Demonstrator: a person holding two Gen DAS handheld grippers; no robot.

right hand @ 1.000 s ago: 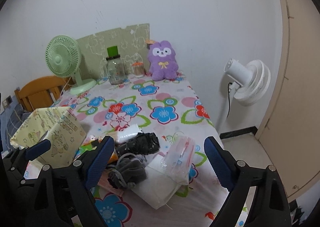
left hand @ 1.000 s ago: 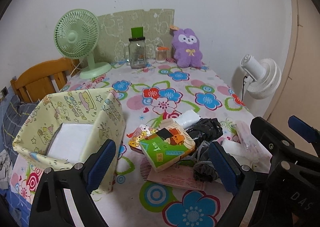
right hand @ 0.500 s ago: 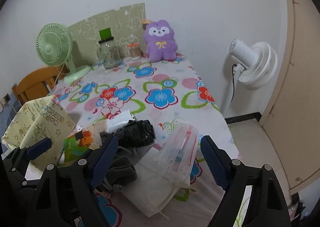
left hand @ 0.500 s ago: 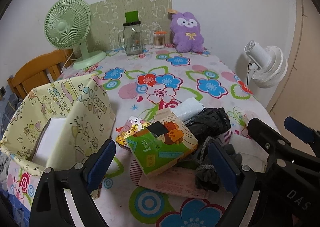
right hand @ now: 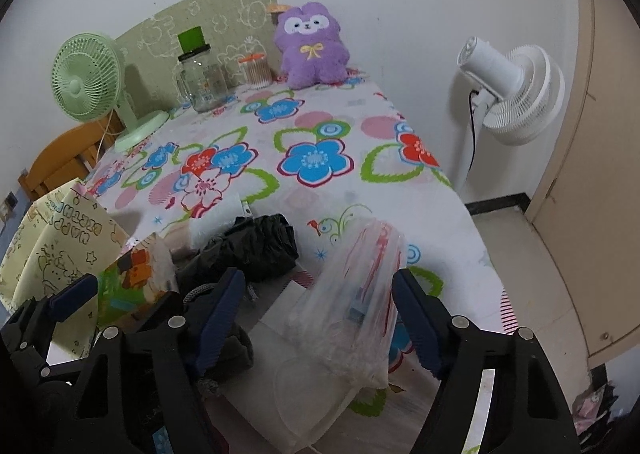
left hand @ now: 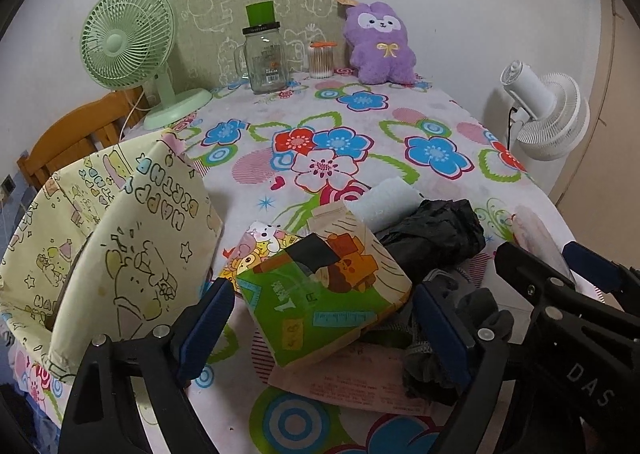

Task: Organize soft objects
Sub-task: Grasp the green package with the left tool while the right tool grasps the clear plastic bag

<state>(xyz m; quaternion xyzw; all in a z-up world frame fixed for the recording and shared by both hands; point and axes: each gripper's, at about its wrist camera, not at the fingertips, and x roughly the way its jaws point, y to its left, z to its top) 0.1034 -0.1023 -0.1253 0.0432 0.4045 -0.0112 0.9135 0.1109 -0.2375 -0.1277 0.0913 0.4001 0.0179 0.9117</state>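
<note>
Left wrist view: the left tongs (left hand: 320, 318), jaws wide apart and empty, have dropped closer over the half second and now frame the green tissue pack (left hand: 324, 286), which lies at the near edge of the desk (left hand: 440, 109) on a pink paper and just right of the yellow fabric bin (left hand: 120, 254). Right wrist view: the right tongs (right hand: 316, 318), likewise spread and empty, have advanced to bracket the clear plastic bag (right hand: 356, 294); a black bundle (right hand: 256, 246) lies just beyond on the left. Both approaches suggest a grasp is imminent, with nothing yet lifted. The desk carries a flowered cloth; at its far end stand a green fan (left hand: 128, 41), a glass jar (left hand: 266, 53) and a purple plush (left hand: 380, 41) against a white wall. A white fan (right hand: 512, 93) stands off the right edge.
</note>
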